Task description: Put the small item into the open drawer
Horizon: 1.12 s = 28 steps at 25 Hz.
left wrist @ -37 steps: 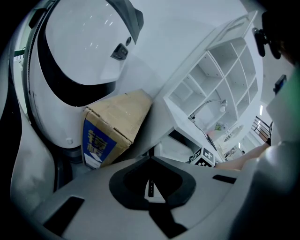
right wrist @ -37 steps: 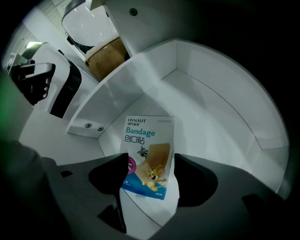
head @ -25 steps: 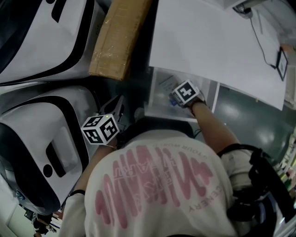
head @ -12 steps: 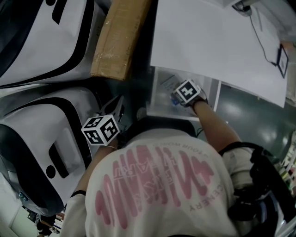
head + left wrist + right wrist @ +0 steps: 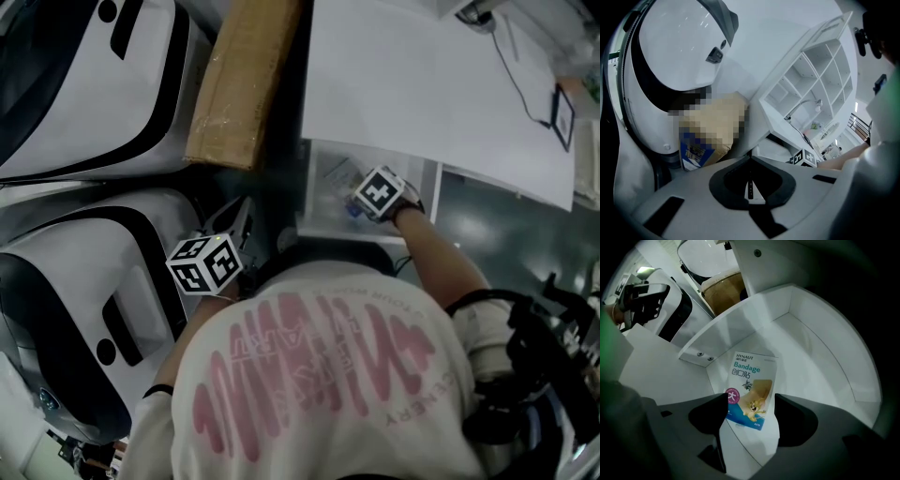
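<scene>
The small item is a flat bandage pack (image 5: 750,390), white and blue with a cartoon on it. It lies flat on the floor of the open white drawer (image 5: 815,348). My right gripper (image 5: 750,414) hangs just over its near end, jaws open, one on each side of the pack and not pressing it. From the head view the right gripper (image 5: 356,204) reaches into the drawer (image 5: 319,220) under the white table top. My left gripper (image 5: 239,214) is held low at the left, away from the drawer. Its jaws (image 5: 751,187) are shut with nothing in them.
A brown cardboard box (image 5: 244,80) leans left of the drawer. Two big white-and-black machine shells (image 5: 84,84) (image 5: 84,281) fill the left side. The white table top (image 5: 412,84) carries a cable and a small dark device (image 5: 562,117). A white shelf unit (image 5: 811,79) stands beyond.
Nothing of note: the right gripper stays in the drawer, the left gripper stays low at the left. Only the head view has shifted a little.
</scene>
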### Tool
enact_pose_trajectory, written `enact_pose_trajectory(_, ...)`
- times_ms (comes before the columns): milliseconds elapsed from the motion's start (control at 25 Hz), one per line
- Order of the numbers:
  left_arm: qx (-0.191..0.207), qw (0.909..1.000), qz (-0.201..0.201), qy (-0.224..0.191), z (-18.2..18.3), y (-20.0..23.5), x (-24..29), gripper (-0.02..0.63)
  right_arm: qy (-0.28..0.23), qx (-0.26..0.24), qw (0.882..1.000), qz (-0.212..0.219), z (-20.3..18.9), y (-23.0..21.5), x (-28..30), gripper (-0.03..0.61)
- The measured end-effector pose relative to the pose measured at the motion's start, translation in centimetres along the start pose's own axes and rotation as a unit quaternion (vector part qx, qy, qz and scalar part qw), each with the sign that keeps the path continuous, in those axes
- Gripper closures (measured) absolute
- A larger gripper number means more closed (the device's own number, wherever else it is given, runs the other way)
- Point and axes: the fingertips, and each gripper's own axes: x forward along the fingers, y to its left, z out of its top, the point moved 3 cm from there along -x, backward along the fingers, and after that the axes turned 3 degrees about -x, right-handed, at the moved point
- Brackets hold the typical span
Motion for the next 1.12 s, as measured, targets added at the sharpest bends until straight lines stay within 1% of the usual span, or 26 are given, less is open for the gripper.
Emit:
enact_pose_trajectory(120, 0.005, 1.0000, -0.004, -0.003, 0.3, -0.5, -0.2, 0.583, -0.001, -0.004, 1.000, 0.001, -0.3, 0.5, -0.9, 0.270)
enact_pose_trajectory(160, 0.007, 0.9999, -0.006, -0.004, 0.3, -0.7, -0.3, 0.583, -0.010, -0.012, 1.000, 0.005, 0.0, 0.8, -1.2, 0.270)
enact_pose_trajectory(240, 0.015, 0.9998, -0.015, -0.007, 0.8, -1.2, -0.1, 0.583, -0.059, -0.042, 0.997, 0.009, 1.6, 1.4, -2.0, 0.270)
enact_pose_trajectory(280, 0.021, 0.9995, -0.022, -0.008, 1.1, -1.6, 0.0, 0.583, -0.080, -0.056, 0.995, 0.005, 2.4, 1.5, -2.5, 0.270)
enact_pose_trajectory(320, 0.027, 0.9992, -0.028, -0.010, 1.5, -1.9, 0.2, 0.583, -0.089, -0.064, 0.994, -0.003, 2.7, 1.5, -3.1, 0.270)
enact_pose_trajectory(480, 0.046, 0.9977, -0.047, -0.015, 2.3, -3.3, 0.2, 0.583, -0.103, -0.069, 0.992, -0.031, 2.8, 1.7, -5.1, 0.270)
enact_pose_trajectory(640, 0.069, 0.9947, -0.074, -0.019, 3.0, -4.9, 0.3, 0.583, -0.130, -0.043, 0.990, -0.043, 2.7, 2.1, -7.3, 0.270)
enact_pose_trajectory(760, 0.086, 0.9919, -0.090, -0.023, 3.6, -6.2, 0.3, 0.583, -0.162, -0.012, 0.986, -0.046, 2.5, 2.4, -9.1, 0.270)
enact_pose_trajectory(960, 0.121, 0.9857, -0.110, -0.039, 5.1, -8.5, 0.0, 0.583, -0.209, 0.041, 0.974, -0.071, 1.5, 2.3, -12.3, 0.270)
enact_pose_trajectory(1040, 0.137, 0.9827, -0.117, -0.044, 5.7, -9.5, -0.1, 0.583, -0.230, 0.060, 0.969, -0.075, 1.2, 2.6, -13.2, 0.270)
enact_pose_trajectory(1120, 0.147, 0.9807, -0.122, -0.041, 5.4, -10.4, -0.5, 0.583, -0.246, 0.083, 0.963, -0.073, 0.5, 3.2, -13.8, 0.270)
